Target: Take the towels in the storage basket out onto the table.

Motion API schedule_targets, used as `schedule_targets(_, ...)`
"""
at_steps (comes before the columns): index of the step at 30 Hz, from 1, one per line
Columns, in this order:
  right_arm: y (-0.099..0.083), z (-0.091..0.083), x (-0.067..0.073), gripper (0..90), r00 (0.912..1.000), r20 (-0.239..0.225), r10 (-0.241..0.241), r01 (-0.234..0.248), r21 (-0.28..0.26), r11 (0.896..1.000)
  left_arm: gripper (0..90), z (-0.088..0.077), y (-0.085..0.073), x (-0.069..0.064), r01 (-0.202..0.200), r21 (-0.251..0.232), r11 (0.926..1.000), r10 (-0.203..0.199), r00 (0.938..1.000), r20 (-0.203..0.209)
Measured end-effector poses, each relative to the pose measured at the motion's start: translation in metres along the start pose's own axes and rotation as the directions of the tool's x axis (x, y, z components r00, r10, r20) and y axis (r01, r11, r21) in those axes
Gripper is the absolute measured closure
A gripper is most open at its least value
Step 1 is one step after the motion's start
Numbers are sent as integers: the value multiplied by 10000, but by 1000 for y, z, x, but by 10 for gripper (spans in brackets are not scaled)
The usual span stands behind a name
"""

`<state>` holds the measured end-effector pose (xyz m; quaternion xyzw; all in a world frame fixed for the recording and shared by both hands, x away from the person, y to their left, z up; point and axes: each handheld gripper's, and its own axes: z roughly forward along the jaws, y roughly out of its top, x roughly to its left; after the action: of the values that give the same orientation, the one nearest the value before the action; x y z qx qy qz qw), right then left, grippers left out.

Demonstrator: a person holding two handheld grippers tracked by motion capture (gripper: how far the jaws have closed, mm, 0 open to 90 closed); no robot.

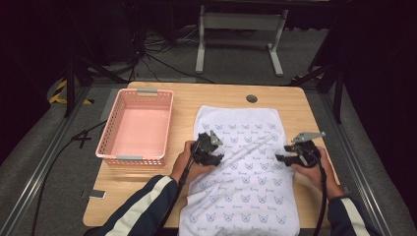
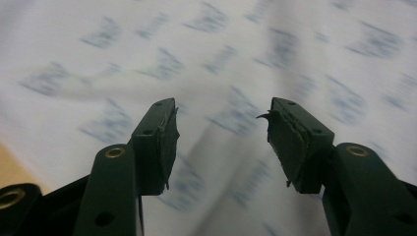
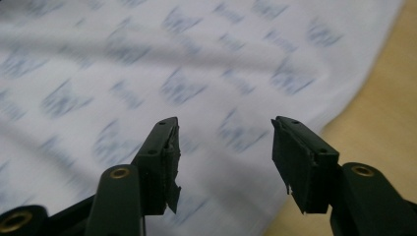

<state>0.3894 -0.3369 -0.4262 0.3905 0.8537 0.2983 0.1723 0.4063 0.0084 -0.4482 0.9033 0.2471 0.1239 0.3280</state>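
A: Cloth hangs off the near table edge. My left gripper & right gripper both gape, nothing pinched

B: Why there?

A: Either side of mid-cloth, prob to fold it; basket waits left

A cloth is spread on the table, right of centre, with its near end hung over the near edge. A basket is set on the table to the left of the cloth, just beside it. A round hole is found in the tabletop behind the cloth. The left gripper is held over the cloth's left part, the right gripper over its right edge. A frame is placed on the floor behind the table.
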Motion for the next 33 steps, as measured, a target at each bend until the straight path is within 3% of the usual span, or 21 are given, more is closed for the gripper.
schedule_targets(2, -13, -5, 15, 426, 9979, -640, 7, -9, -35, 10000, 471, -3, -10, -7, -335, 225, 9992, 328, 9990, 297)
schedule_targets(4, -22, -6, 27, 420, 9985, -406, -367, 379, 304, 9988, 486, -2, -17, -9, -243, 123, 9996, 240, 9995, 214)
schedule_targets(5, -25, -5, 29, 421, 9988, -371, -333, 346, 353, 9988, 485, -1, -18, -5, 76, 55, 10000, -77, 9994, 339)
schedule_targets(7, -28, -2, 29, 404, 9993, -270, -260, 273, 468, 9985, 480, 1, -17, -2, 195, 10, 9998, -196, 9996, 209)
schedule_targets(10, -30, 2, 19, 383, 9991, -235, 341, -332, 380, 9987, 489, 5, -14, 6, 378, -170, 9991, -381, 9991, -197)
schedule_targets(14, -25, 8, 5, 374, 9978, 72, 656, -658, 288, 9974, 527, 17, -4, 22, 640, -318, 9974, -667, 9935, -927)
schedule_targets(16, -21, 12, -1, 371, 9970, 214, 747, -752, 255, 9968, 533, 24, 3, 33, 1127, -458, 9926, -1170, 9877, -1034)
schedule_targets(17, -18, 15, -6, 366, 9963, 214, 829, -835, 270, 9961, 532, 28, 6, 38, 1169, -454, 9921, -1216, 9854, -1188)
schedule_targets(20, -8, 23, -19, 365, 9945, 572, 881, -897, 260, 9956, 532, 39, 16, 52, 1667, -673, 9837, -1752, 9728, -1512)
schedule_targets(24, 6, 35, -35, 368, 9886, 1156, 963, -986, 139, 9950, 522, 50, 29, 70, 1903, -587, 9800, -1984, 9590, -2023)
schedule_targets(26, 9, 37, -40, 376, 9858, 1344, 1006, -1026, 84, 9947, 509, 50, 31, 72, 2043, -557, 9773, -2114, 9562, -2026)
schedule_targets(27, 8, 35, -40, 403, 9846, 1437, 1000, -1017, 46, 9948, 512, 47, 33, 71, 2329, -542, 9710, -2391, 9490, -2056)
schedule_targets(28, 8, 32, -38, 416, 9840, 1393, 1106, -1109, -57, 9938, 516, 42, 34, 68, 2306, -715, 9704, -2398, 9549, -1751)
schedule_targets(29, 6, 27, -36, 418, 9866, 1217, 1091, -1088, -90, 9940, 511, 33, 34, 61, 2068, -934, 9739, -2181, 9665, -1350)
schedule_targets(30, 4, 18, -32, 425, 9891, 1120, 951, -926, -274, 9953, 512, 29, 33, 55, 1908, -1029, 9762, -2025, 9720, -1192)
schedule_targets(31, 1, 12, -30, 428, 9897, 1129, 883, -845, -377, 9957, 506, 20, 32, 43, 1407, -977, 9852, -1492, 9851, -859)
schedule_targets(32, -4, 4, -26, 434, 9901, 1046, 932, -885, -483, 9949, 504, 15, 29, 35, 1131, -992, 9886, -1203, 9902, -707)
schedule_targets(33, -4, 4, -26, 434, 9901, 1046, 932, -885, -483, 9949, 511, 15, 29, 35, 1131, -992, 9886, -1203, 9902, -707)
